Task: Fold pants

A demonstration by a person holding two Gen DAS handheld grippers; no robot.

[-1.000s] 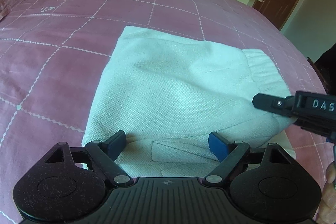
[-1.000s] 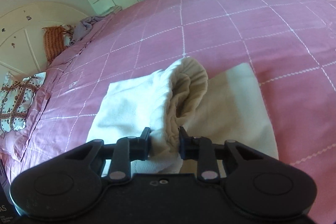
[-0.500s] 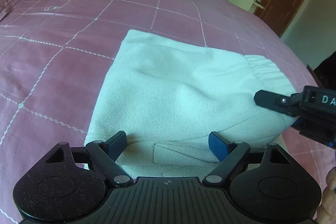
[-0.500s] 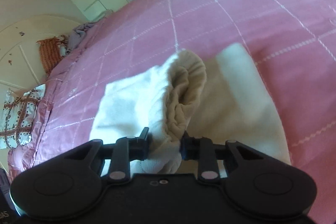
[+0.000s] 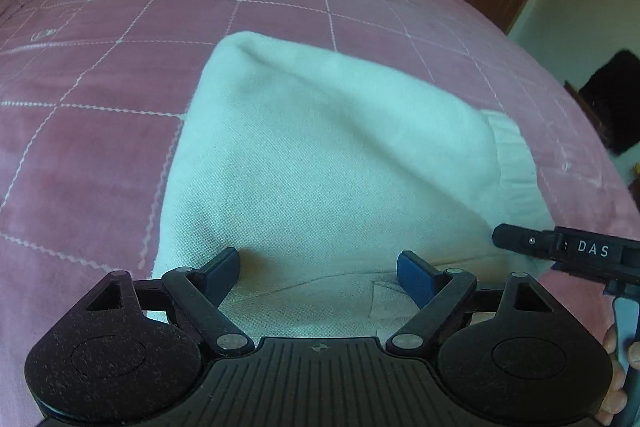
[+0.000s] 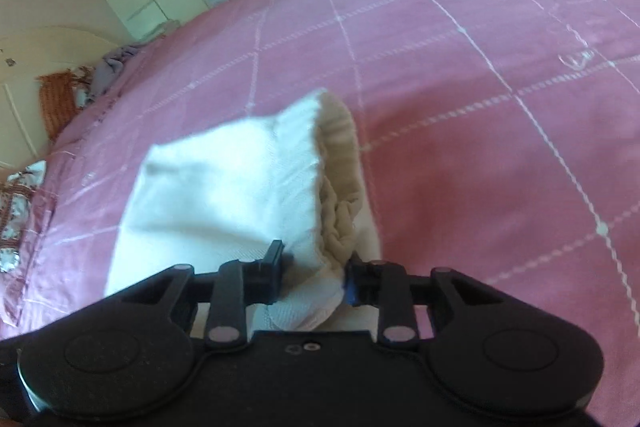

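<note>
Right gripper (image 6: 311,267) pinching white pants (image 6: 224,187), pink bedspread (image 6: 460,75)

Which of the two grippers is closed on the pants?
The right gripper: its fingers pinch the waistband end of the white pants. The left gripper is spread open above the cloth, gripping nothing.

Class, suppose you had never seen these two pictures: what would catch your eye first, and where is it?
The white pants stand out most, half folded on the pink checked bedspread. The right gripper pinches their gathered waistband, jaws shut on the cloth. The left gripper is over the near edge of the pants, jaws wide open.
</note>
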